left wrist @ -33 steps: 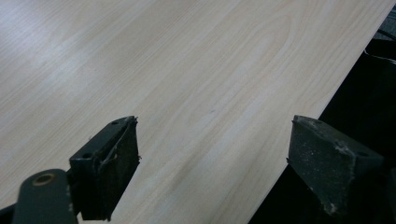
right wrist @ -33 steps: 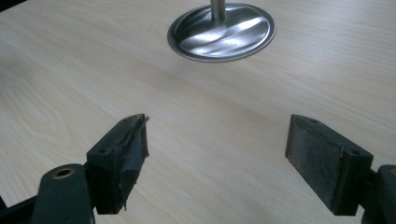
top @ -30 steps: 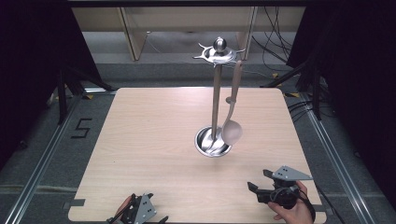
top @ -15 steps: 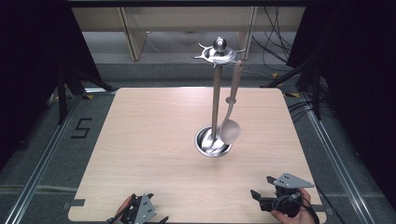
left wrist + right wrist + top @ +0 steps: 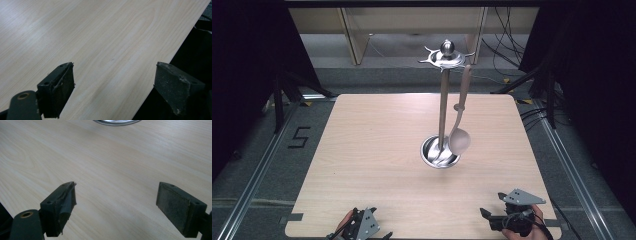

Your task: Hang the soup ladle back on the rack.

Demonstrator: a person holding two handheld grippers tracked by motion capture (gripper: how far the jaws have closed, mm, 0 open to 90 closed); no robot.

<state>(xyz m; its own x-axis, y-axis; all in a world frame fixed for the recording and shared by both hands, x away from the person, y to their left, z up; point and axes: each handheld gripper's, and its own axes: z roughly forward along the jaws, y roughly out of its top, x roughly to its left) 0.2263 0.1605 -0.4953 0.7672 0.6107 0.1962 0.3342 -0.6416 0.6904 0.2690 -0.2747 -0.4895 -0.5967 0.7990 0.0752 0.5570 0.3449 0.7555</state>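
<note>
A metal utensil stand (image 5: 443, 107) rises from a round shiny base (image 5: 432, 154) at the middle of the wooden table (image 5: 362, 145). A spoon (image 5: 460, 140) with a pale handle hangs from one of its top hooks, bowl down beside the pole. My right gripper (image 5: 492, 207) is low at the table's near right corner; in the right gripper view (image 5: 116, 186) its jaws have just been opening, and they stand open with nothing between them. The left gripper (image 5: 364, 222) rests at the near edge, open and empty (image 5: 113, 67).
The stand's base rim (image 5: 117, 121) lies ahead of the right gripper, across bare wood. In the left gripper view the table's edge (image 5: 175, 50) runs past the right jaw. A metal frame rail (image 5: 257, 170) and dark floor surround the table; cables (image 5: 507, 50) lie behind it.
The right gripper has drawn back a little toward the table's near edge and its jaws stand slightly wider. The left gripper, stand and spoon have not moved.
</note>
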